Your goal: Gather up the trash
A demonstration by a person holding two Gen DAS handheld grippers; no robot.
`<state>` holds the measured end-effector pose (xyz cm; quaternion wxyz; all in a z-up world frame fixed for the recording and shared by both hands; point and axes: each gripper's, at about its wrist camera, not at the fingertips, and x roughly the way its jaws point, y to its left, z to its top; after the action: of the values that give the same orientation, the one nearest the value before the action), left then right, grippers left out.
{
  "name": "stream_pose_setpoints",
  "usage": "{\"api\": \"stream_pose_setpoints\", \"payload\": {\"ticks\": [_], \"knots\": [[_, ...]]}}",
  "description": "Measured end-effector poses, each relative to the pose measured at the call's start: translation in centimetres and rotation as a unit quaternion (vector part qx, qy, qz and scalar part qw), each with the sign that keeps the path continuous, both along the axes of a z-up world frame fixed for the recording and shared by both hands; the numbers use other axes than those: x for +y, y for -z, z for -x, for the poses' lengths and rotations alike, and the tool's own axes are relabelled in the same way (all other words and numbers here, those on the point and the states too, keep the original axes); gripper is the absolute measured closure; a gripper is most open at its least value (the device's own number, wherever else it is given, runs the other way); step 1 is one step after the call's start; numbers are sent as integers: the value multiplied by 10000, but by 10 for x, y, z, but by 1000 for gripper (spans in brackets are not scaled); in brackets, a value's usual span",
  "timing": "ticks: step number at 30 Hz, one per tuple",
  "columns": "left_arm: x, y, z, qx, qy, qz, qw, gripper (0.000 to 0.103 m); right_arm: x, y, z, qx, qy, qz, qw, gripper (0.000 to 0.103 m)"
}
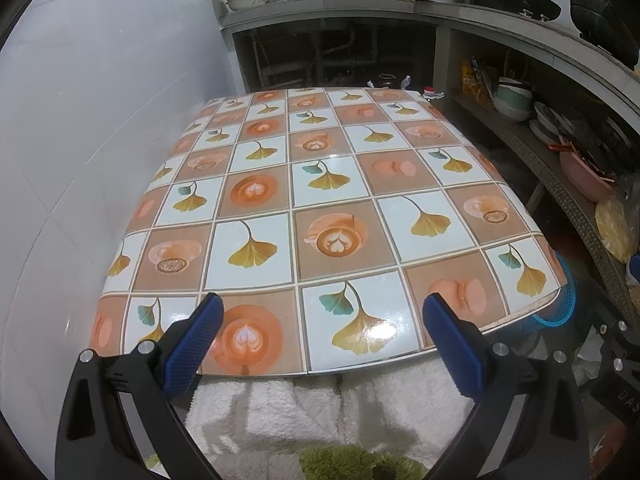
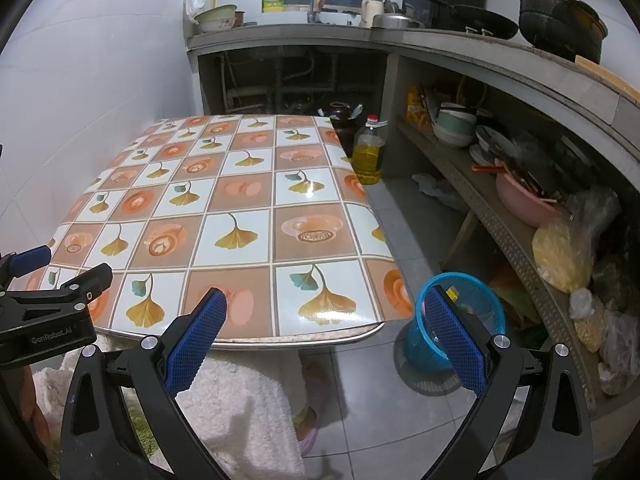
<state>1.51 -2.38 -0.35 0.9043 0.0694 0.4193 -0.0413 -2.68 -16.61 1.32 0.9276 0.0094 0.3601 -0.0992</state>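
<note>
Since both claws, left (image 1: 322, 322) and right (image 2: 325, 318), gape wide holding nothing, the bin (image 2: 472, 300) at the right one's 3 o'clock makes that arm nearer, no table (image 2: 240, 216) trash visible tbh.

Your table (image 1: 320, 208) is covered by a glossy cloth printed in squares, pale ones with yellow leaves and tan ones with coffee cups and biscuits; you see only the cloth on it. Its left side runs close along the white tiled wall (image 1: 80, 120). On the grey tiled floor (image 2: 400, 220) to your right stands a blue mesh basket (image 2: 460, 320), just beside the table's near right corner, with some scraps inside. Farther along the floor, a bottle of yellow oil (image 2: 370, 152) stands by the table's far right corner, a dark jar (image 2: 340, 116) just behind it.
</note>
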Motion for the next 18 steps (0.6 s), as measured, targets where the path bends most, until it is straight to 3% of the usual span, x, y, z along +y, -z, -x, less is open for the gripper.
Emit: {"api": "stream_pose_setpoints", "payload": {"ticks": [18], "knots": [[-1,1,-2,0,19,-3,10000,5,-4,0,0,13,14,-17,10000,8]]}}
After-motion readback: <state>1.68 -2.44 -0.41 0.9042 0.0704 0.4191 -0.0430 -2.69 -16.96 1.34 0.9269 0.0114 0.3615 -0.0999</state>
